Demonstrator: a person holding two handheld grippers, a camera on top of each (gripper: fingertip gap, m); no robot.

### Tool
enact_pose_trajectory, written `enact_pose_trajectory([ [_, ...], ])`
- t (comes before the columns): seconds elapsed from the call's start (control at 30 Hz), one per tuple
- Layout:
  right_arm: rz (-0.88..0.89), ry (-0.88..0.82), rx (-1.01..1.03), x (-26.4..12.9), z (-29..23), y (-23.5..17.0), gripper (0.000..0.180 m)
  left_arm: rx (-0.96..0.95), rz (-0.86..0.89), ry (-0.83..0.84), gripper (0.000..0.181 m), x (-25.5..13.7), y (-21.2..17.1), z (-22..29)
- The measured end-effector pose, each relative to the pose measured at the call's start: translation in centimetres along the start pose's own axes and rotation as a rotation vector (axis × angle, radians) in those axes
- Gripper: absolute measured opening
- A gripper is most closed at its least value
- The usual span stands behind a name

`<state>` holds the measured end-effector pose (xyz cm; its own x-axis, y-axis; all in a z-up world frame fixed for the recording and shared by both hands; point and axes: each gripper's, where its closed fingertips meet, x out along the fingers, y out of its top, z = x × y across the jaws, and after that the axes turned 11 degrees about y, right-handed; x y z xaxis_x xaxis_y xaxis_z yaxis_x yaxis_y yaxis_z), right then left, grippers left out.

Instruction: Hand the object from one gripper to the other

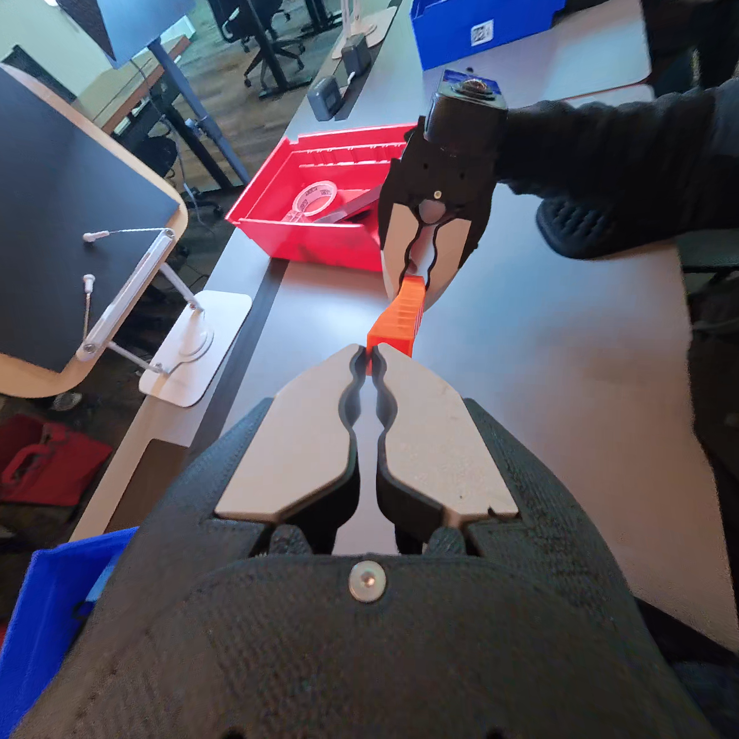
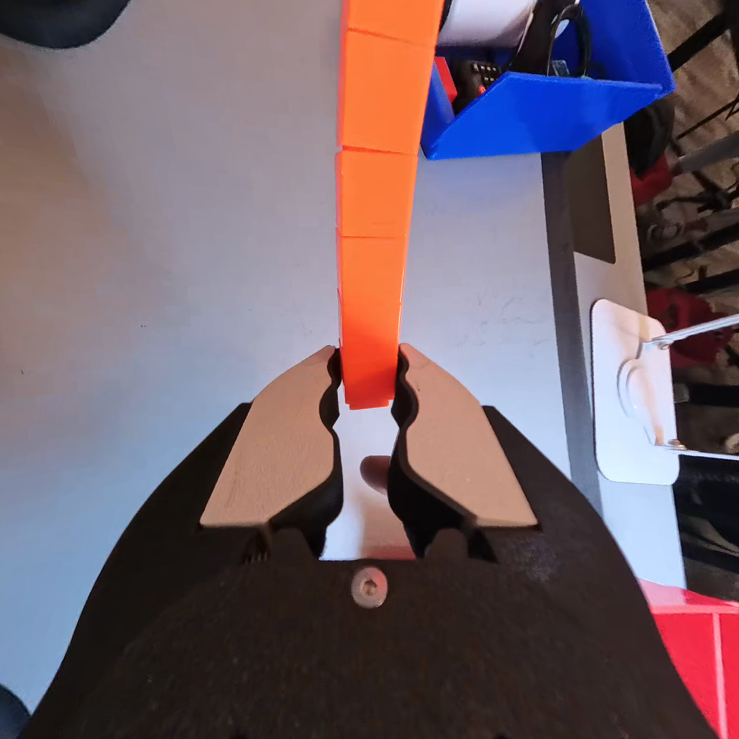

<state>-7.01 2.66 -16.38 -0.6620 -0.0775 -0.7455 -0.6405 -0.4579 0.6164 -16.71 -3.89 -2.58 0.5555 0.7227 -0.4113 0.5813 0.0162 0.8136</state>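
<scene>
Above the pale grey table [image 1: 520, 360], the left gripper [image 1: 370, 352] is pinching the orange bar [image 1: 400, 316] with nearly closed jaws; the right gripper [image 2: 368, 352] is clamping its far end. Only the left view is showing the red bin [image 1: 320, 240] and office chairs [image 1: 272, 48] beyond.

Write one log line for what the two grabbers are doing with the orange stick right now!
stage: handover | orange stick: midair, held at both ends | left gripper: shut on it | right gripper: shut on it | release: not yet
</scene>
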Motion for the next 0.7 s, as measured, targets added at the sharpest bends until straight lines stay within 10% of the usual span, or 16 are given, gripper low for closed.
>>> enact_pose_trajectory([
  [0.7, -0.043, 0.017, 0.048, 0.8, 0.4, -2.3, 0.022, -0.009, -0.088, -0.034, 0.002, 2.6, -2.2, 0.1],
])
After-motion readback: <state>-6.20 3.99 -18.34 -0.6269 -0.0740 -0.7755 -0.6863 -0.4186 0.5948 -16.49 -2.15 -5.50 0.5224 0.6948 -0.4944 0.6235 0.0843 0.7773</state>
